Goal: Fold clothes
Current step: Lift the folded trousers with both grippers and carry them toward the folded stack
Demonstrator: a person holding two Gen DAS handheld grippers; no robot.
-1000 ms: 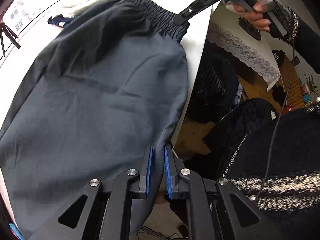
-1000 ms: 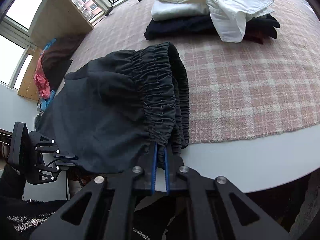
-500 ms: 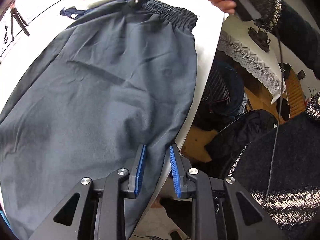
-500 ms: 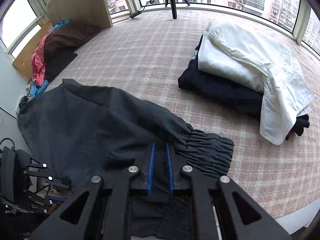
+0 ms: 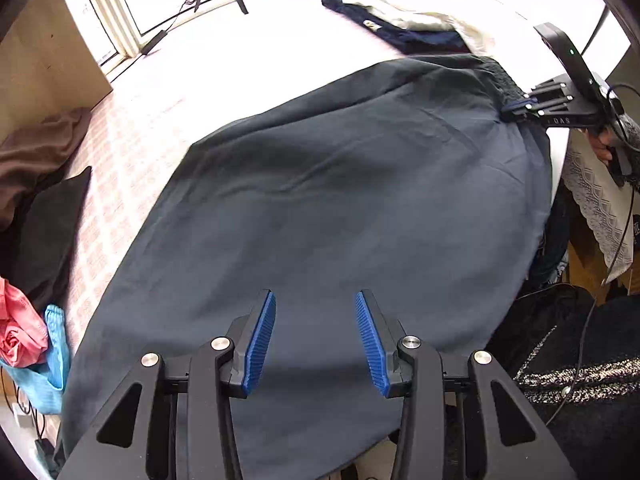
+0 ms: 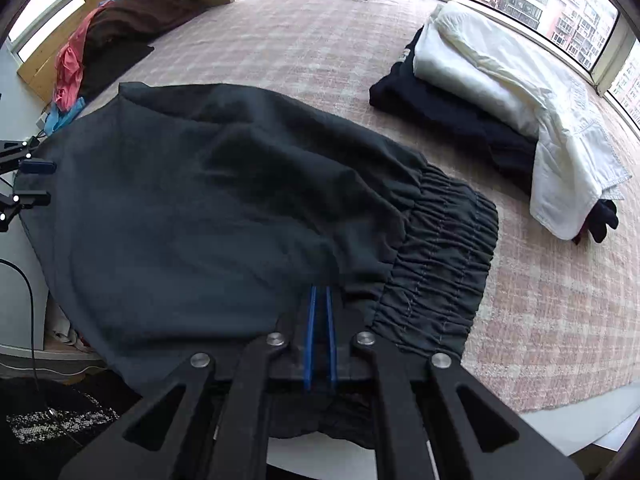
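Observation:
A dark grey garment [image 5: 340,200] with a gathered elastic waistband [image 6: 440,260] lies spread on the plaid-covered table. My left gripper [image 5: 315,300] hovers over its lower part. Its jaws are opening and its blue pads [image 5: 262,340] stand apart, with nothing pinched and only flat cloth beneath. My right gripper [image 6: 320,292] is shut on the garment's fabric beside the waistband. The left wrist view shows the right gripper [image 5: 516,108] at the far right, gripping that end. At the left edge of the right wrist view, the left gripper [image 6: 36,183] shows with its fingers apart.
A folded stack, white shirt [image 6: 500,80] over dark clothes [image 6: 452,120], sits on the pink plaid cloth [image 6: 560,300] at the far right. Brown, pink and blue unfolded clothes [image 5: 32,152] pile up at the left. The white table edge [image 6: 580,412] runs near me, and the person's dark sweater [image 5: 580,360] is beside it.
My left gripper let go of the garment's edge, opened wide and swung over the cloth. My right gripper carried the waistband further onto the table, and the garment now lies flatter.

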